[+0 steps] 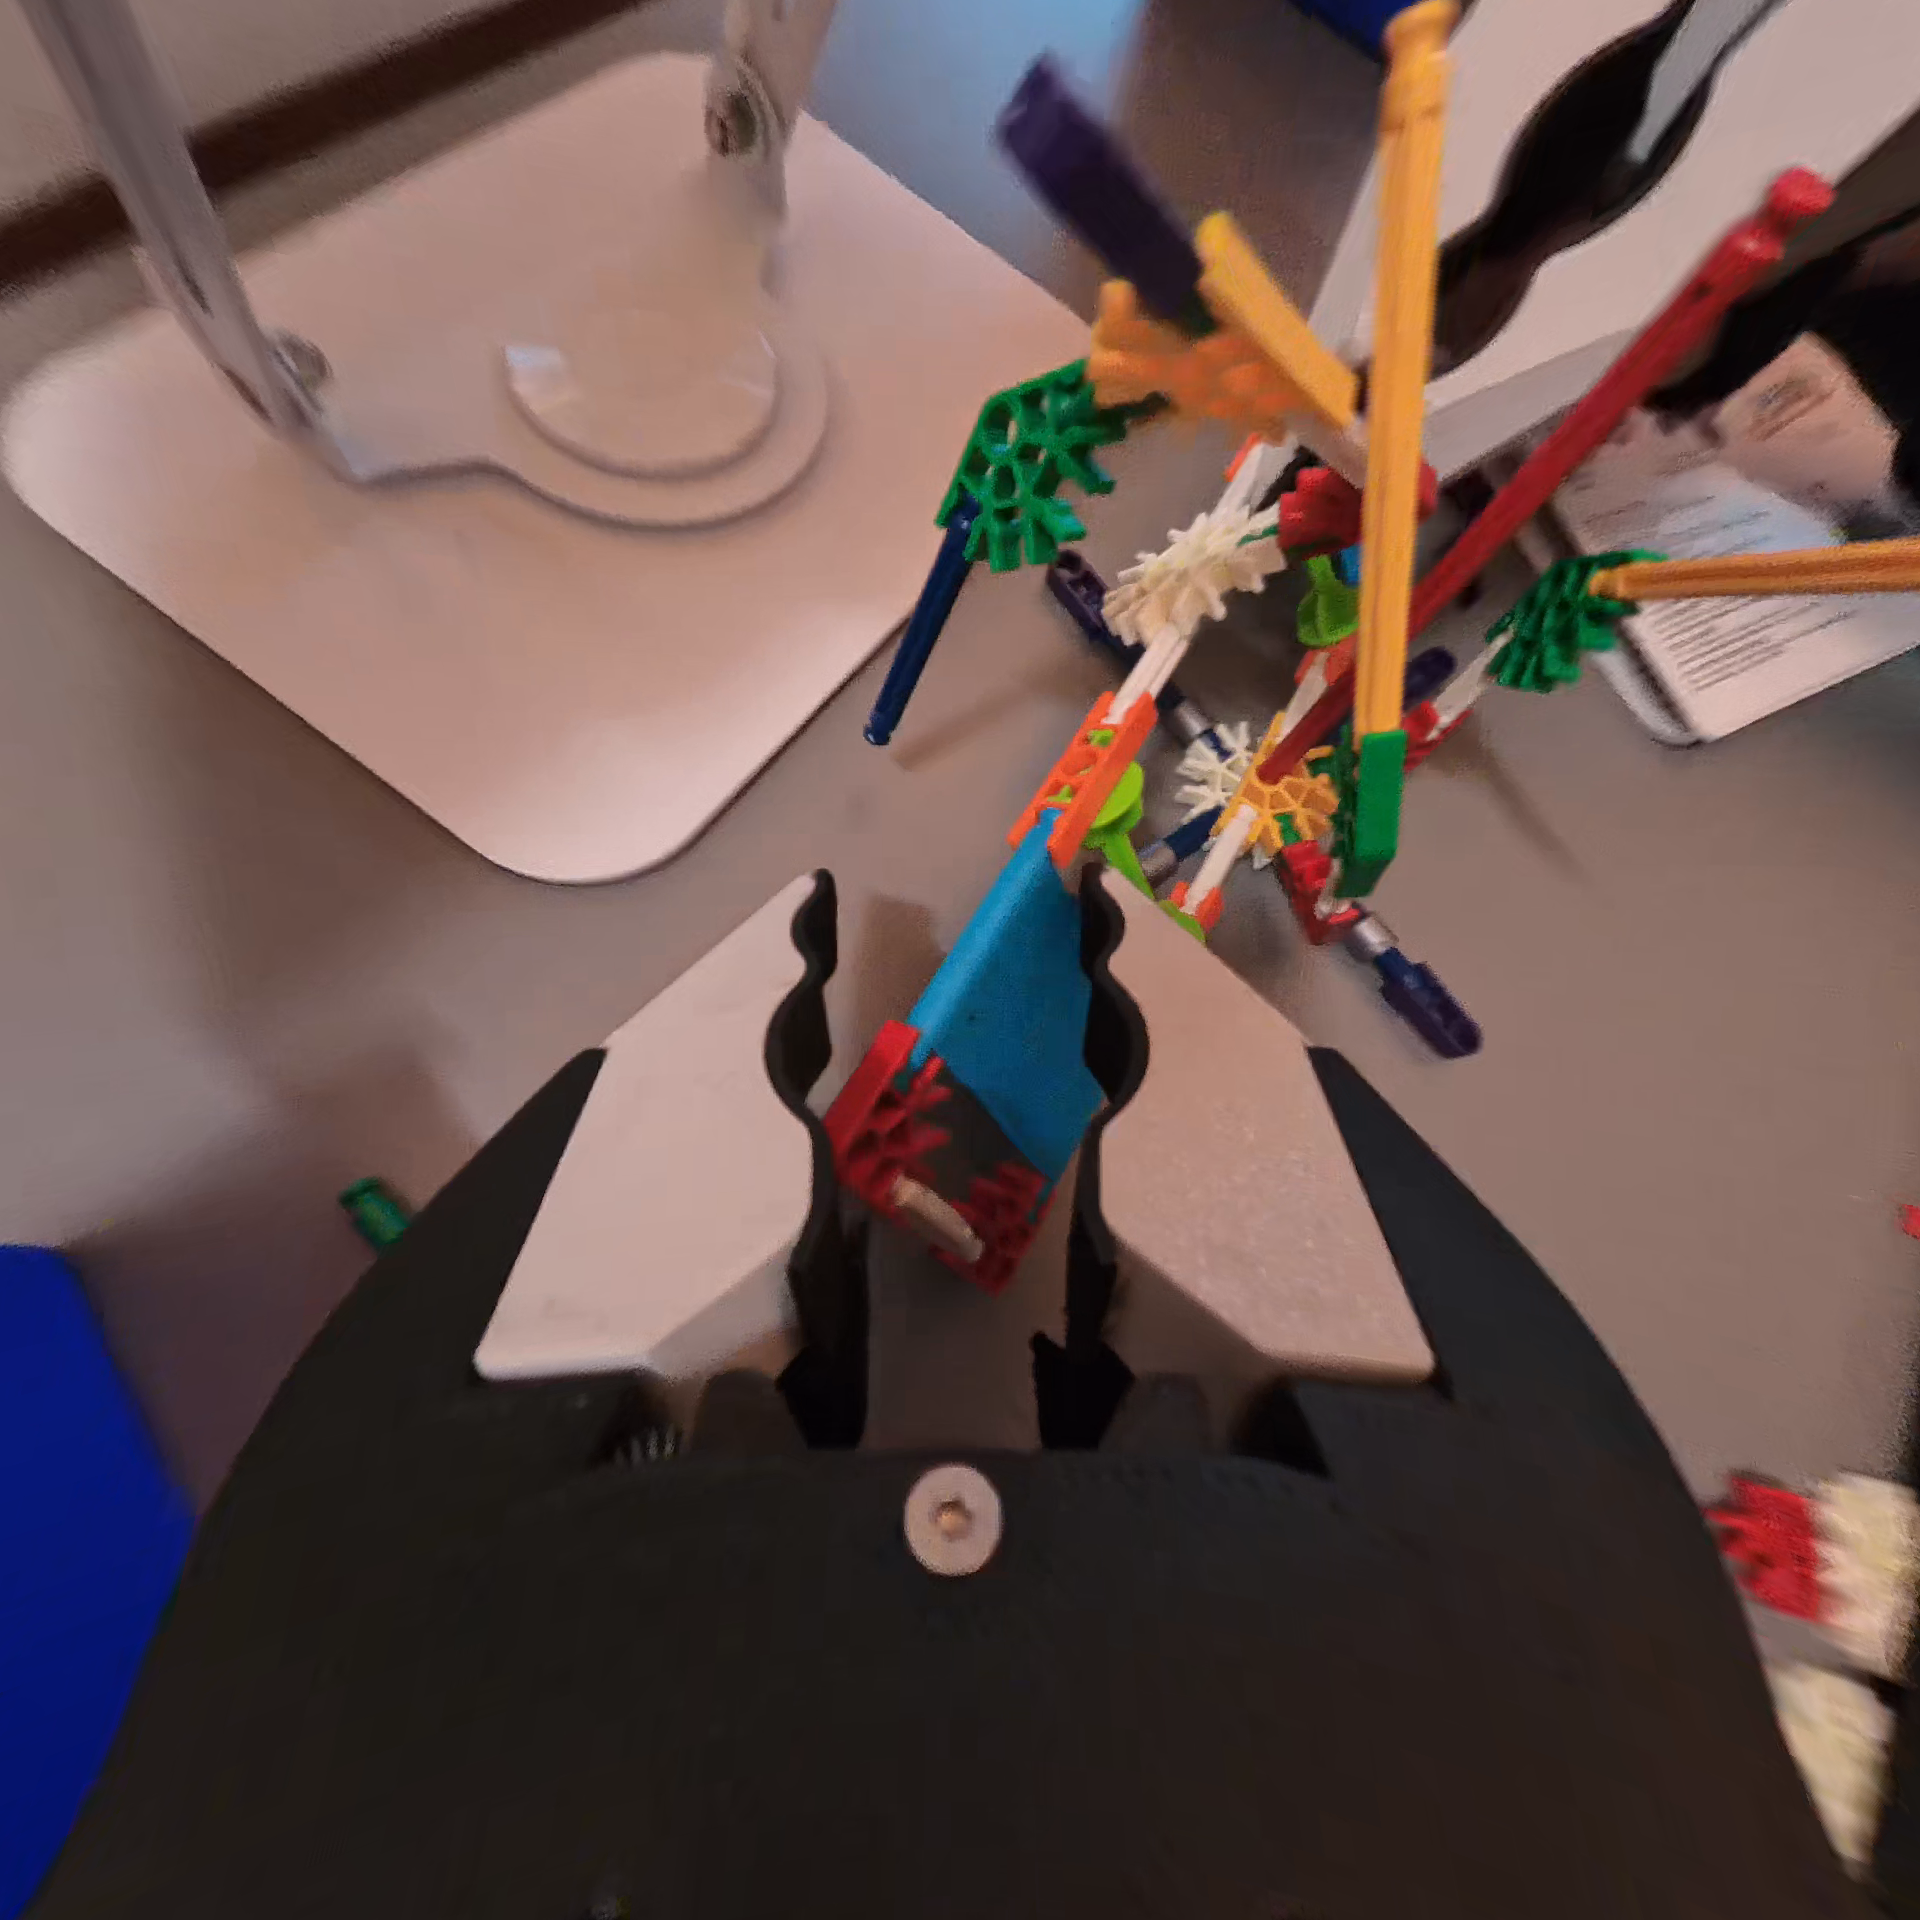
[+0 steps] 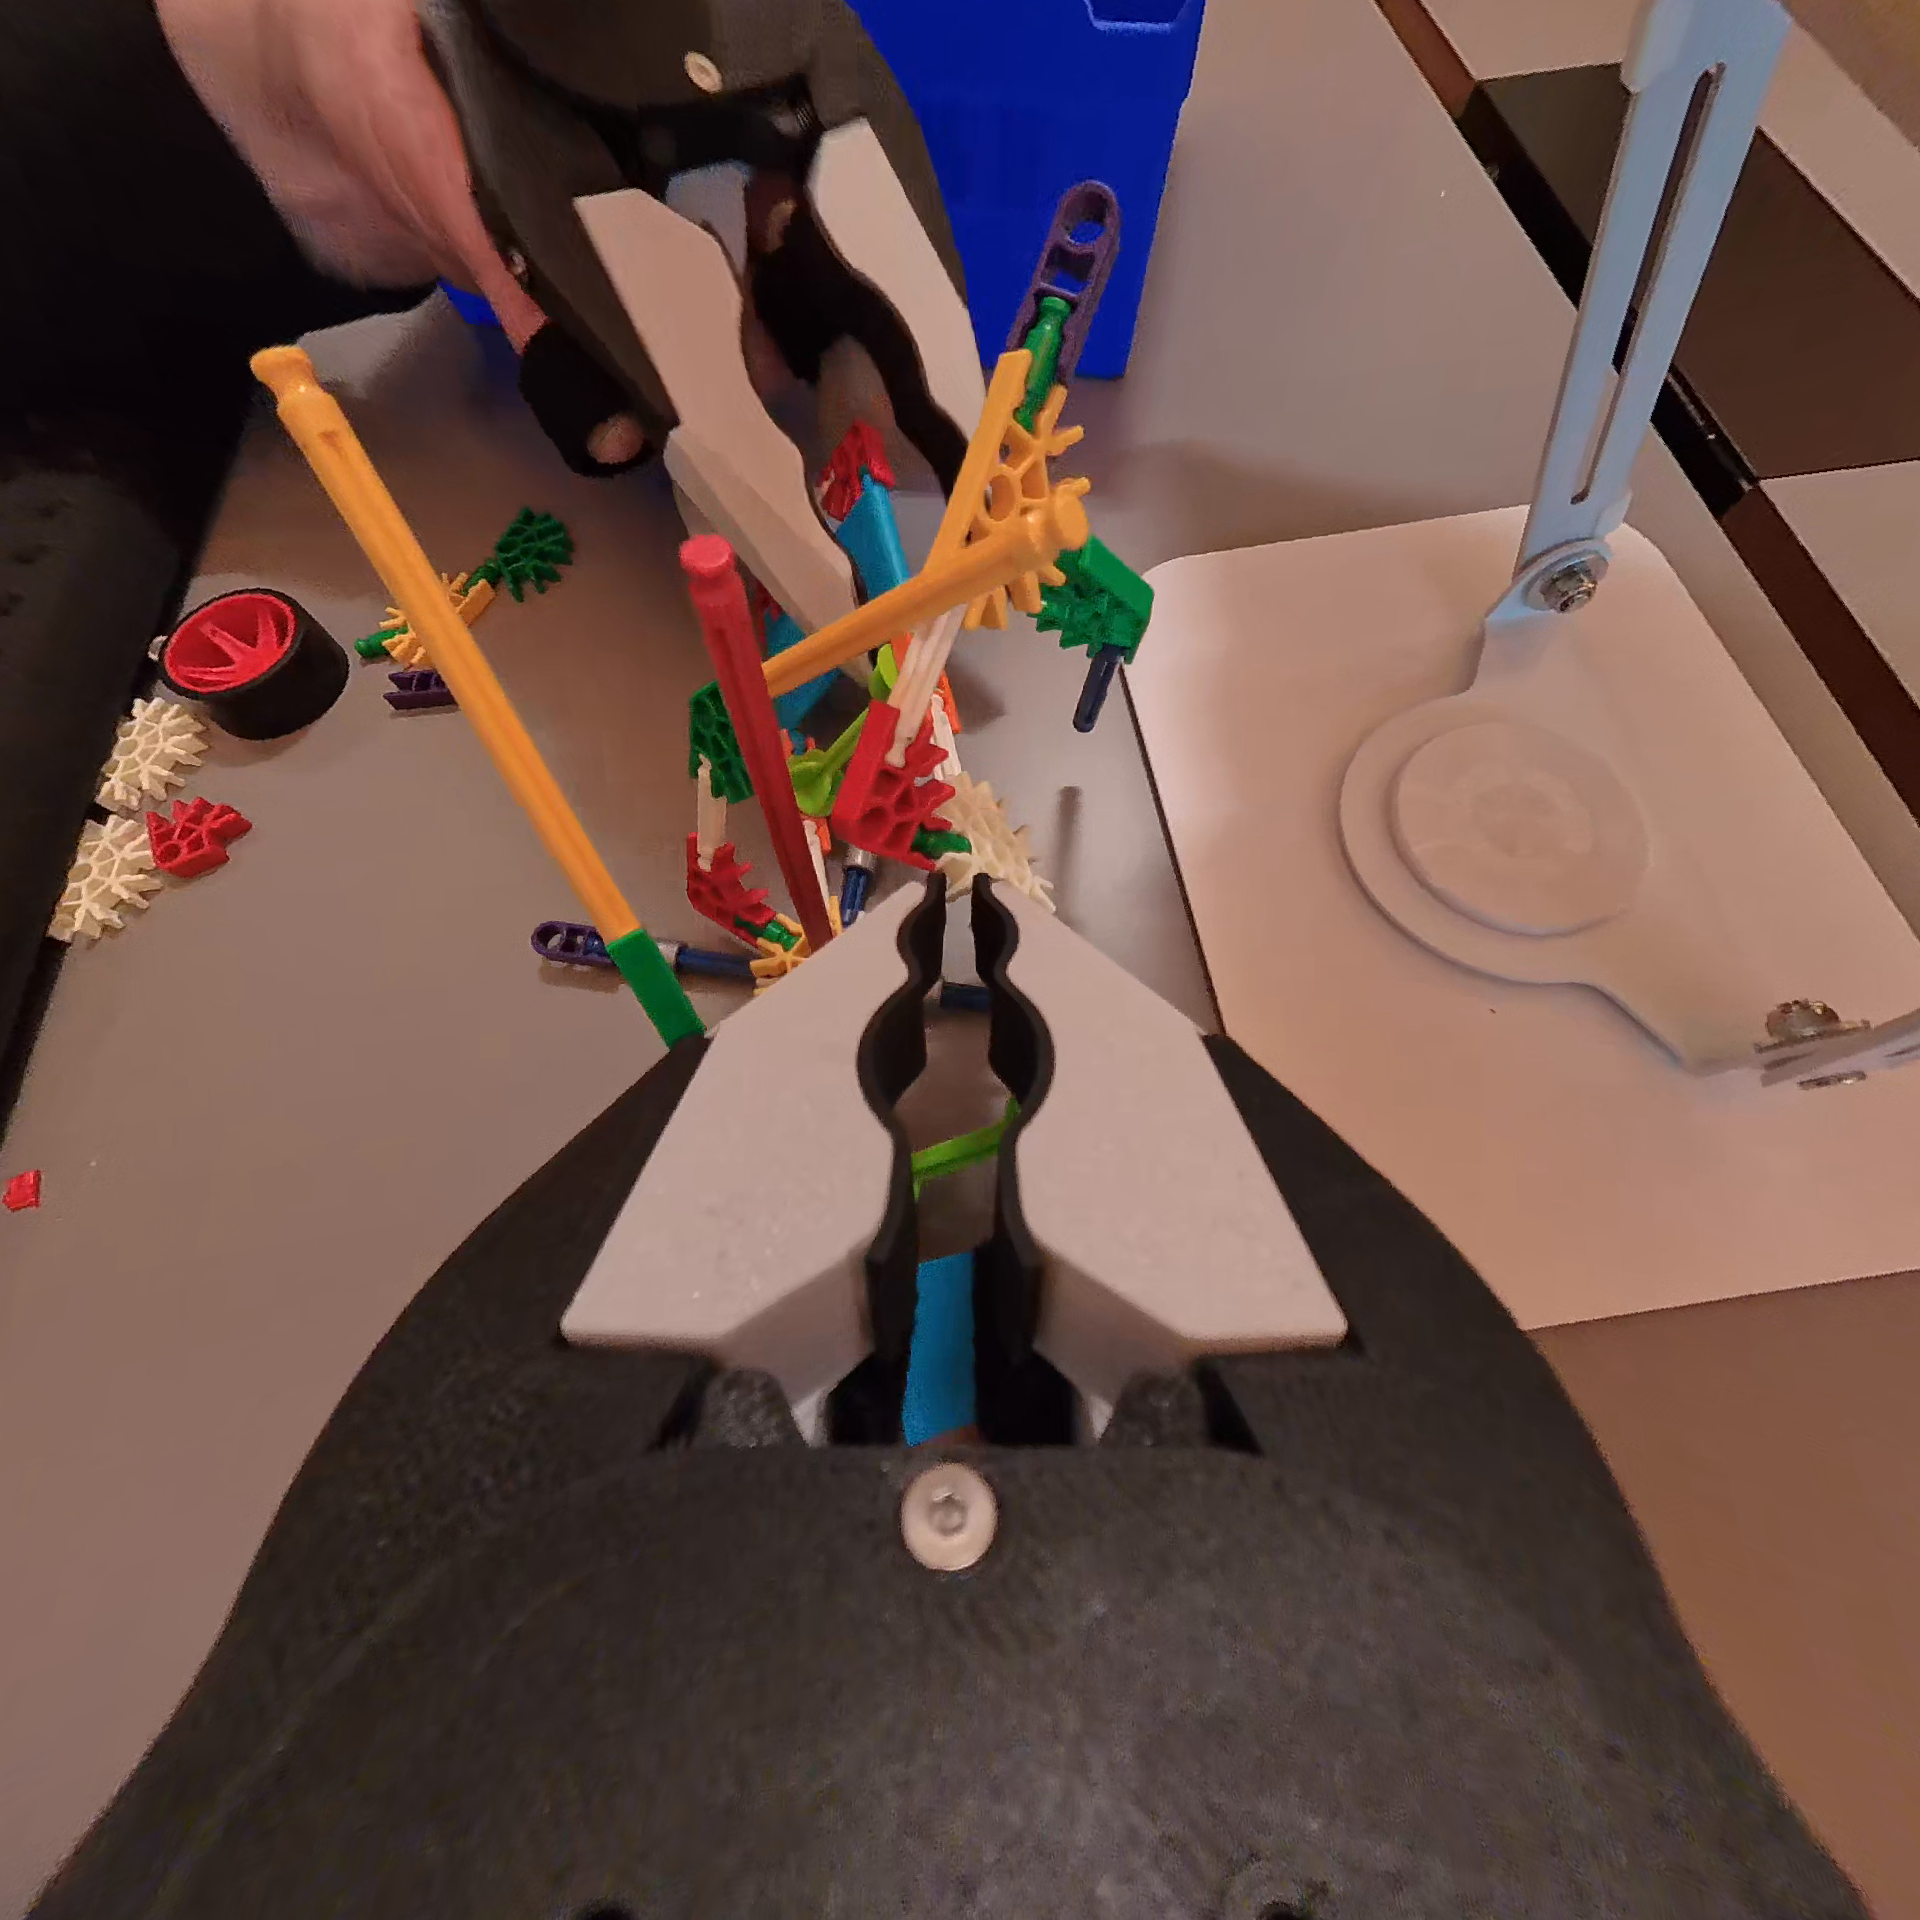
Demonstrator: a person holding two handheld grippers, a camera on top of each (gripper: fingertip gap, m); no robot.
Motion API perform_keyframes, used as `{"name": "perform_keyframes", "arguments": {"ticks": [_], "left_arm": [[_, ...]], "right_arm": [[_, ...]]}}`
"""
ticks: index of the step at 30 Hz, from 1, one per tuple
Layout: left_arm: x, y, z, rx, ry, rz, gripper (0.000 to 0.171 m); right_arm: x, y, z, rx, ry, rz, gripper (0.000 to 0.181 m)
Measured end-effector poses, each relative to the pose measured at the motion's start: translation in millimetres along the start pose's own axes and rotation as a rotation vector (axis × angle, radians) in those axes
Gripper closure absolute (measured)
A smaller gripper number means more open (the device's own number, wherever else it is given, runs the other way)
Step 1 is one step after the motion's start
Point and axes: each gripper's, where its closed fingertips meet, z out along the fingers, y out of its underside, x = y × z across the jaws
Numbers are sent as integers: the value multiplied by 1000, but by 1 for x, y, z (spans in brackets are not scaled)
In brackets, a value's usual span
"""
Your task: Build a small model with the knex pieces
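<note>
A rod-and-connector toy model [image 1: 1184, 582] of yellow, red, green, white and blue pieces is held above the grey table between both grippers. My left gripper [image 1: 956, 900] is shut on the model's light blue panel [image 1: 1013, 1018], which has red connectors at its near end. My right gripper [image 2: 958, 894] is nearly closed on the model's other end: a light blue piece [image 2: 940, 1340] sits deep between its pads and a light green rod [image 2: 961, 1148] crosses them. The left gripper [image 2: 831, 343], in a person's hand, also shows in the right wrist view, above the model [image 2: 1023, 509].
A white stand base [image 1: 468, 520] lies on the table beside the model [image 2: 1558, 831]. A blue bin [image 2: 1039, 156] stands behind. Loose pieces lie at the left: a black wheel with a red hub [image 2: 249, 660], white connectors [image 2: 156, 748] and a red connector [image 2: 197, 831]. A printed sheet [image 1: 1714, 582] lies at the right. Tip to tip, the grippers are about 9 cm apart.
</note>
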Motion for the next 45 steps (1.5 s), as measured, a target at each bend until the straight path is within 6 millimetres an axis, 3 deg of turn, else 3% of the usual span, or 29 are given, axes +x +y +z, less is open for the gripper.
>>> {"name": "perform_keyframes", "arguments": {"ticks": [3,8,12,20,32,34,38,45], "left_arm": [[1,-17,-10,47,-155,243,133],[23,-20,-4,45,-221,579,154],[27,-17,3,24,-223,662,154],[26,-15,12,8,-188,630,156],[22,-14,14,35,-24,353,159],[22,-14,15,41,2,326,159],[21,-15,14,56,26,308,160],[27,-16,16,60,19,364,161]], "right_arm": [[0,0,-1,11,-14,24,179],[-2,-1,-2,30,-43,55,180],[-5,0,-3,21,-51,57,180],[-4,4,-2,6,-53,60,180],[7,7,2,13,-62,230,179],[11,9,1,4,-42,227,169],[15,5,-2,-9,5,152,154],[9,16,11,-176,97,-167,160]]}}
